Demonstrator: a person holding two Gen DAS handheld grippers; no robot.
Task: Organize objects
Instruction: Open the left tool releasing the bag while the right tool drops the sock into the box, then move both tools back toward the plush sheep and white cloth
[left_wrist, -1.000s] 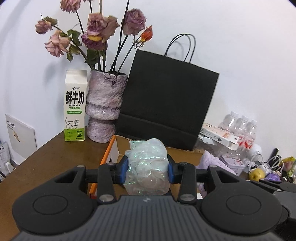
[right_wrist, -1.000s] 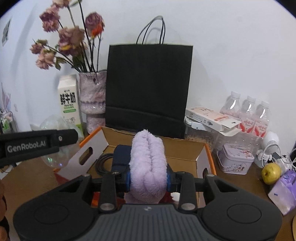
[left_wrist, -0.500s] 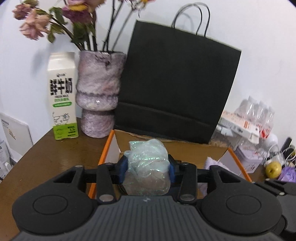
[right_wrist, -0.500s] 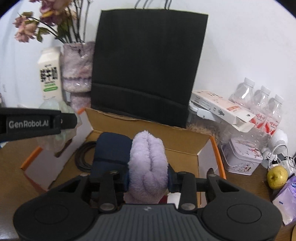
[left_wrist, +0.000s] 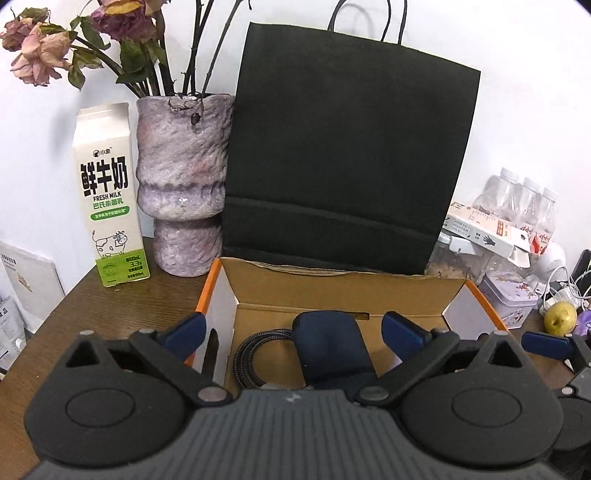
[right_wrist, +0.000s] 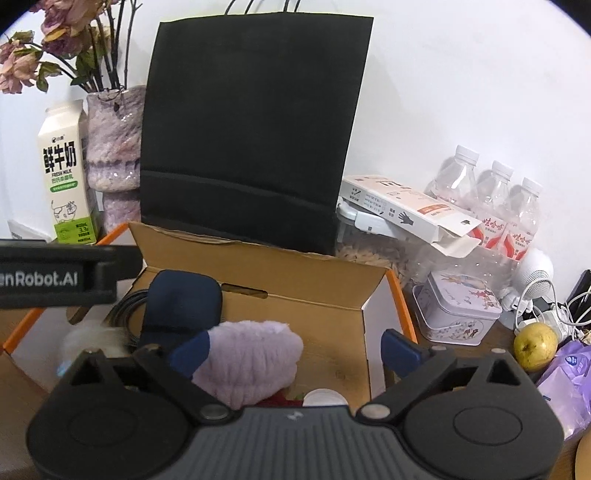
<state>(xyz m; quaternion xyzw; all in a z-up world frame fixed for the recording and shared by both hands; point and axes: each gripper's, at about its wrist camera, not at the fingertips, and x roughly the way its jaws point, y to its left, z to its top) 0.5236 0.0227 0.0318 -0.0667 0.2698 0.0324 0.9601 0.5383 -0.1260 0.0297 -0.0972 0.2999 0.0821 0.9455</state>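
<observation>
Both grippers spread wide over the cardboard box; nothing gripped.
Your right gripper is nearest the lilac towel: low centre-left of frame, inside the box, against the left fingertip, long axis left-right. Left gripper empty.

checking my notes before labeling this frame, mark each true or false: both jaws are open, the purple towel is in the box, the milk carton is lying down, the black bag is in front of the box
1. Both jaws are open: true for the left gripper and right gripper.
2. The purple towel is in the cardboard box: true.
3. The milk carton is lying down: false, it stands upright.
4. The black bag is in front of the box: false, it stands behind it.
</observation>
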